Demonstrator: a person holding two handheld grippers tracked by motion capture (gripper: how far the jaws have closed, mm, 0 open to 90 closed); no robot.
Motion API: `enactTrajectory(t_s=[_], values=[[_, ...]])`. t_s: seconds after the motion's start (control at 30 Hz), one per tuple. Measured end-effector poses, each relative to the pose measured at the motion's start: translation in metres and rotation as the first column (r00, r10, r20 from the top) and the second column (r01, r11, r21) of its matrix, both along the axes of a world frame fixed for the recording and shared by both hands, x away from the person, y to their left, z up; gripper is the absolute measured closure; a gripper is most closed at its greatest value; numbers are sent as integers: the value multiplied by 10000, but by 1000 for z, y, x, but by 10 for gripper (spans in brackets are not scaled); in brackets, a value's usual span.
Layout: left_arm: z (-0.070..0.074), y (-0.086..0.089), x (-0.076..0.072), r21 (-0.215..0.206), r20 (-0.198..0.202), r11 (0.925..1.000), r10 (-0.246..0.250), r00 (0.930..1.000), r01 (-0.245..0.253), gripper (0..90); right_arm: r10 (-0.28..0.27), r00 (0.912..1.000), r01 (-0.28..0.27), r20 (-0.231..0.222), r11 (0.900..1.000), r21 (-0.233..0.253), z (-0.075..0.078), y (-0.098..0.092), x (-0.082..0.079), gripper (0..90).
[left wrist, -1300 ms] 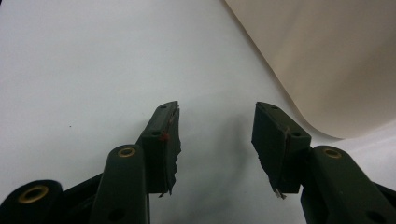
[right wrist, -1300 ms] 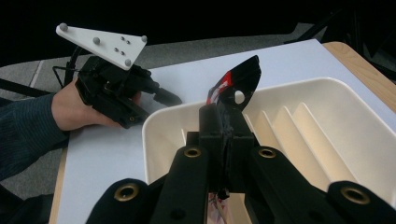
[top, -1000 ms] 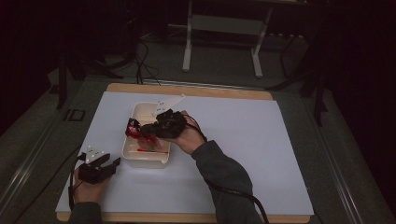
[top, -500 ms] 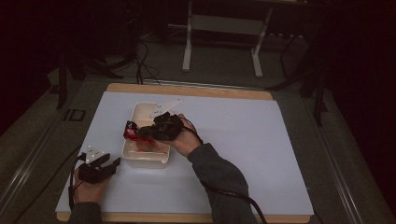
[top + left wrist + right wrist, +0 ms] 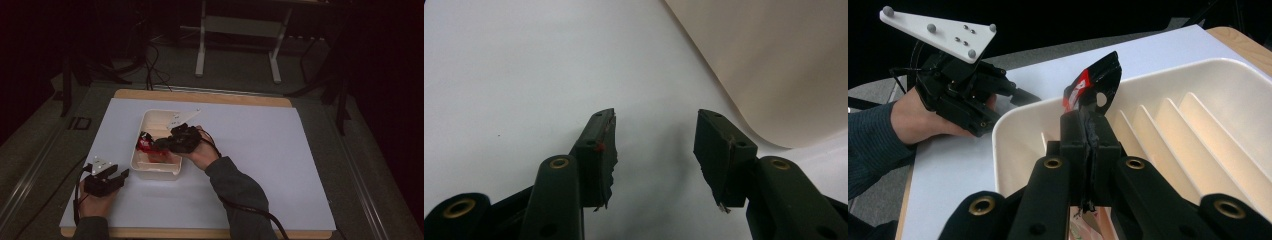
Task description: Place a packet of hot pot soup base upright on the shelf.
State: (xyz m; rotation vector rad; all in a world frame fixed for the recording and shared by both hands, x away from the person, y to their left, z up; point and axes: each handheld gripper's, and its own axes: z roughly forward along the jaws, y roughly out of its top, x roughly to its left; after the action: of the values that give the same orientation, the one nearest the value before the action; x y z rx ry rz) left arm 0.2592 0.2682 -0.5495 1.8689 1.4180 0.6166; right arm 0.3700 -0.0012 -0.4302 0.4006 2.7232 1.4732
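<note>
While the left gripper gapes empty, the right gripper pinches a glossy black-and-red packet, lettering unreadable, over the ribbed cream plastic tray.

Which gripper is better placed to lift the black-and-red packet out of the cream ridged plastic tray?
Right. The right gripper is shut on the black-and-red packet over the cream ridged plastic tray; the left gripper rests open beside it.

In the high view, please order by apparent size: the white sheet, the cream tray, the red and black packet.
1. white sheet
2. cream tray
3. red and black packet, clearly the smallest, clamped in the jaws of the right gripper
</note>
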Motion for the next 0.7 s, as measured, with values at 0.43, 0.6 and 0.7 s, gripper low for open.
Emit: enactTrajectory(t_s=[0.43, 0.6, 0.7], values=[[0, 0, 0, 19, 0, 10000, 19, 10000, -19, 514, -261, 9992, 266, -317, 9995, 145, -18, -16, 1, 878], [0, 0, 0, 14, 3, 10000, 26, 10000, -26, 513, -261, 9993, 266, -273, 9995, 164, -19, -17, -1, 872], [0, 0, 0, -5, 6, 10000, 31, 10000, -31, 513, -333, 9992, 334, -224, 9994, 12, -17, -15, -1, 823]])
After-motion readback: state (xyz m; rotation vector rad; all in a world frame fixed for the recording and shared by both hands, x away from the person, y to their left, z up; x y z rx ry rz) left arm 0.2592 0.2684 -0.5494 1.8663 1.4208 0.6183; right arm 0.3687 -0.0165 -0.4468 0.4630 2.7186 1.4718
